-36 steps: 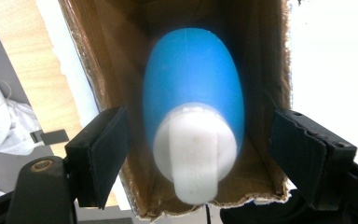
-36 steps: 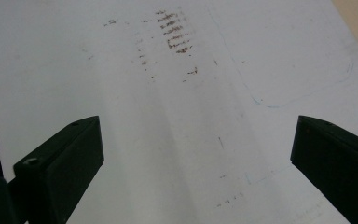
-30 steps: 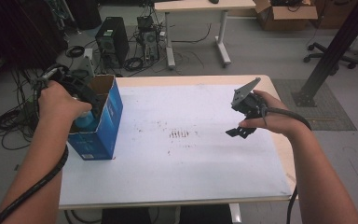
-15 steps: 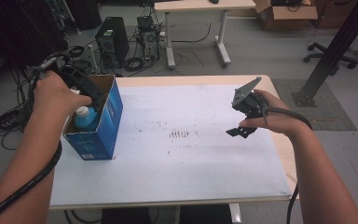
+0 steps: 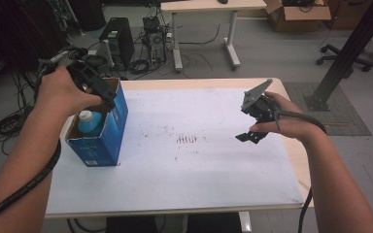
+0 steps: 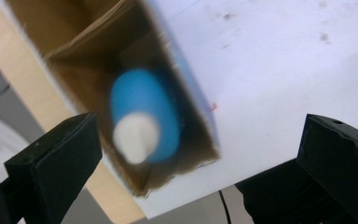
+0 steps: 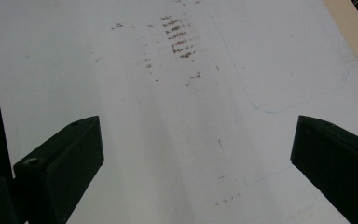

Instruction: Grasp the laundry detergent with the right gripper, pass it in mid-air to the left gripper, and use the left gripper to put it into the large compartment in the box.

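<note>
From above, the left gripper [image 5: 108, 99] is hovering over a blue cardboard box [image 5: 99, 131] at the white table's [image 5: 184, 184] left edge, jaws having just been opening around nothing. The left gripper view is showing a blue white-capped bottle [image 6: 142, 121] standing inside. The right gripper [image 7: 196, 158] is hanging spread wide, empty.

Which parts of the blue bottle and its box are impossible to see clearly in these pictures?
- Blue plastic bottle with a white cap: in the high view, its lower body is hidden by the walls of the blue cardboard box.
- Same bottle in the left gripper view: motion blur, so any label is unreadable.
- Box floor: covered by the bottle and shadow.
- Box printing: too small in the high view.
</note>
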Demonstrator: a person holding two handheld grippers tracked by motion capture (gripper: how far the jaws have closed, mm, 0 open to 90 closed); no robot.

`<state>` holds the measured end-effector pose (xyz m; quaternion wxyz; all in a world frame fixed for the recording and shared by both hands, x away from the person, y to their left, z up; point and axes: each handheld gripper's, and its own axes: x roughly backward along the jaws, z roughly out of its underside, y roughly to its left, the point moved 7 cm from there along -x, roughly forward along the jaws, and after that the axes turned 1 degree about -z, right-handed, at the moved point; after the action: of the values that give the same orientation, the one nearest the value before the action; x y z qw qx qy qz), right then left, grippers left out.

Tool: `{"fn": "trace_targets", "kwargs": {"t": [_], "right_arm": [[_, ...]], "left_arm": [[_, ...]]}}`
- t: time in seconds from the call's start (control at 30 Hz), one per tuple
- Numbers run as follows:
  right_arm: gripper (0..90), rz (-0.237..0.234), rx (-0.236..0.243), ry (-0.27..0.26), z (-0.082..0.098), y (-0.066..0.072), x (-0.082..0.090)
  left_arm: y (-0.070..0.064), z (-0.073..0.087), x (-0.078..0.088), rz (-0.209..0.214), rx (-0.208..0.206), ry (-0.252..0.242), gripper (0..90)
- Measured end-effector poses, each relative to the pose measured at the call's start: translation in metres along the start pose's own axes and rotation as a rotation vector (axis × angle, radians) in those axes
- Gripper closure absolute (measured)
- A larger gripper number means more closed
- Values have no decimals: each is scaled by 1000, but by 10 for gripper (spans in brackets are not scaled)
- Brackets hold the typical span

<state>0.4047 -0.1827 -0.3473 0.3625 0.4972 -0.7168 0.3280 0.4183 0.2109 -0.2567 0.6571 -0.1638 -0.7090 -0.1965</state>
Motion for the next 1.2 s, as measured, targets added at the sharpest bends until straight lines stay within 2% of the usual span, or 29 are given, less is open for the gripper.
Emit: {"fn": "trace_targets", "kwargs": {"t": [0.07,0.17,0.23,0.3,0.33,0.5,0.57,0.63,0.8,0.97,1.13,1.2], "right_arm": [[23,-1,4,3,-1,1,1],[23,-2,16,17,-2,2,2],[23,-3,19,19,-2,2,3],[23,-7,22,18,-3,3,3],[23,-15,28,13,-4,4,3],[23,-23,38,14,-5,5,5],[23,-25,43,21,-5,6,6],[23,-24,50,31,-6,6,7],[25,-31,70,57,-8,9,11],[25,-32,81,80,-9,11,17],[24,-39,93,101,-10,12,19],[24,-47,98,110,-12,13,18]], "left_arm": [[-7,-3,4,29,-28,-13,2],[-19,-7,11,47,-101,-21,2],[-28,-10,15,60,-166,-29,2],[-38,-13,19,101,-229,-34,2],[-43,-14,22,108,-261,-36,2],[-57,-17,28,91,-397,-46,2],[-65,-19,29,87,-467,-49,2],[-69,-19,29,92,-498,-45,2],[-82,-22,29,97,-615,-44,2],[-87,-22,32,68,-704,-52,2],[-94,-17,31,63,-812,-66,2],[-97,-16,28,74,-845,-59,2]]}}
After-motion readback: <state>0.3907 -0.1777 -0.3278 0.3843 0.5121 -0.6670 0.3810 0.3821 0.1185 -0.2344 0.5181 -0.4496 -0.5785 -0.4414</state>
